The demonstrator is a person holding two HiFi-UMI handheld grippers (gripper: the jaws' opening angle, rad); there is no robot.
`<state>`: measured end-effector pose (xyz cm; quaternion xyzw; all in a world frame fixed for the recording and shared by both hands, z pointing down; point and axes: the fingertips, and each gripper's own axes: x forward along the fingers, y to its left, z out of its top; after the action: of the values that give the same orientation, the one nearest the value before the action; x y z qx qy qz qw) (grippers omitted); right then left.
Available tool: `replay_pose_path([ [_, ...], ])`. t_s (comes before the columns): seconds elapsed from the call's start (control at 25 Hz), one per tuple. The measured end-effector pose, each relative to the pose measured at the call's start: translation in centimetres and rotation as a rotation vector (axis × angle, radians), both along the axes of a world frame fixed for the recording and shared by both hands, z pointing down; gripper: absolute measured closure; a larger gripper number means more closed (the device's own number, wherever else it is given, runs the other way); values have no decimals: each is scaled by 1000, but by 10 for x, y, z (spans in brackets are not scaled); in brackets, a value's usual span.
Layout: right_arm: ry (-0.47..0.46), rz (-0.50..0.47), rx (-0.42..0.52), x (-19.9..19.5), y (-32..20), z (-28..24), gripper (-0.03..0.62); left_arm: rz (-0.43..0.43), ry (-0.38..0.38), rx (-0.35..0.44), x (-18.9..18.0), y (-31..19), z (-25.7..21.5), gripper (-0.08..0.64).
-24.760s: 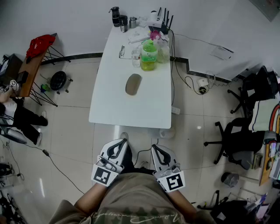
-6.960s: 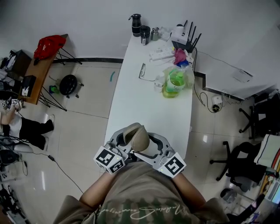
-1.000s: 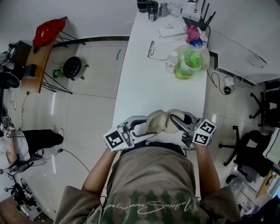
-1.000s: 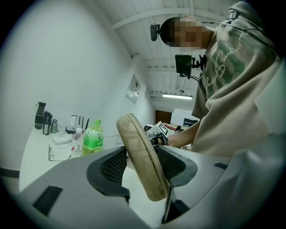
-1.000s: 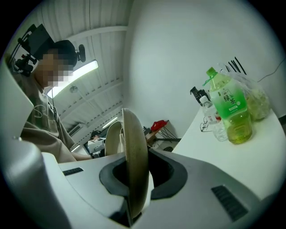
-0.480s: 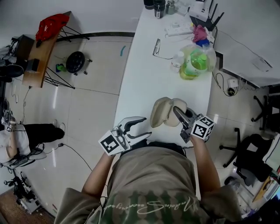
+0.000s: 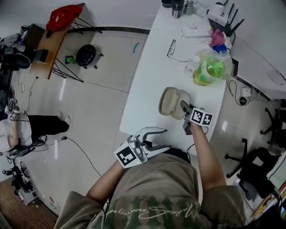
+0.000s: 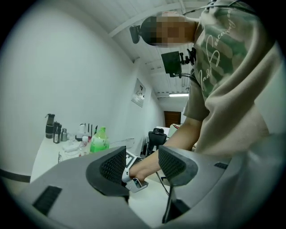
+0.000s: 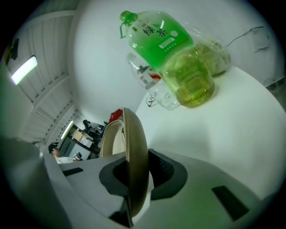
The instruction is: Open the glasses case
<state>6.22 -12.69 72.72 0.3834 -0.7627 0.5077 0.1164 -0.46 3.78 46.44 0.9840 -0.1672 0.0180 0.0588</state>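
The beige glasses case (image 7: 170, 101) is open, its two shells spread side by side at the white table (image 7: 147, 85) surface near its front edge. My right gripper (image 7: 183, 105) is shut on the rim of the right-hand shell. In the right gripper view that shell's edge (image 9: 133, 147) runs upright between the pads, with the pale lining showing to its left. My left gripper (image 7: 166, 138) hangs open with nothing in it, off the table's front edge and close to my body. In the left gripper view, my open left gripper (image 8: 142, 165) frames the right hand (image 8: 147, 164).
A green bottle (image 7: 208, 70) in a clear bag stands further back on the table, also seen as the green bottle (image 9: 174, 53). Spectacles (image 7: 172, 46), a power strip (image 7: 195, 30), a router (image 7: 225, 15) and flasks (image 7: 177, 6) lie beyond. An office chair (image 7: 254, 170) stands right.
My left gripper has come off the case and drawn back toward my body, open. My right gripper has carried the open case forward and down to the table.
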Motion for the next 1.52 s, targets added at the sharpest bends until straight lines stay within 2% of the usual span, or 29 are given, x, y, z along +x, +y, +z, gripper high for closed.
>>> replay_pose_path([
  [0.16, 95, -19, -63, 1, -12, 28, 537, -3, -11, -12, 4, 5, 1, 341],
  [0.36, 95, 13, -151, 3, -20, 48, 537, -28, -32, -25, 0, 2, 3, 341],
  [0.48, 134, 18, -199, 4, -20, 58, 537, -31, -35, -25, -3, 3, 2, 341],
  [0.68, 179, 19, -222, 3, -17, 63, 537, -45, -30, -20, -10, 3, 3, 341],
  [0.84, 184, -8, -173, 0, -16, 51, 531, -32, -27, -29, -10, 5, 4, 341],
  [1.04, 173, 3, -128, 9, -10, 38, 462, -15, -19, -23, -5, 4, 2, 341],
  [1.24, 162, 22, -53, 23, -7, 19, 460, 6, -25, 1, 0, 5, 0, 341],
  [1.36, 166, -7, 24, 31, -4, 3, 460, -3, -33, 29, -2, 3, 0, 341],
  [1.4, 172, -26, 49, 32, -1, -1, 462, -18, -30, 17, -4, 2, 0, 341],
  [1.52, 180, -99, 158, 29, 12, -23, 462, -115, 21, -139, -16, -2, 3, 341],
])
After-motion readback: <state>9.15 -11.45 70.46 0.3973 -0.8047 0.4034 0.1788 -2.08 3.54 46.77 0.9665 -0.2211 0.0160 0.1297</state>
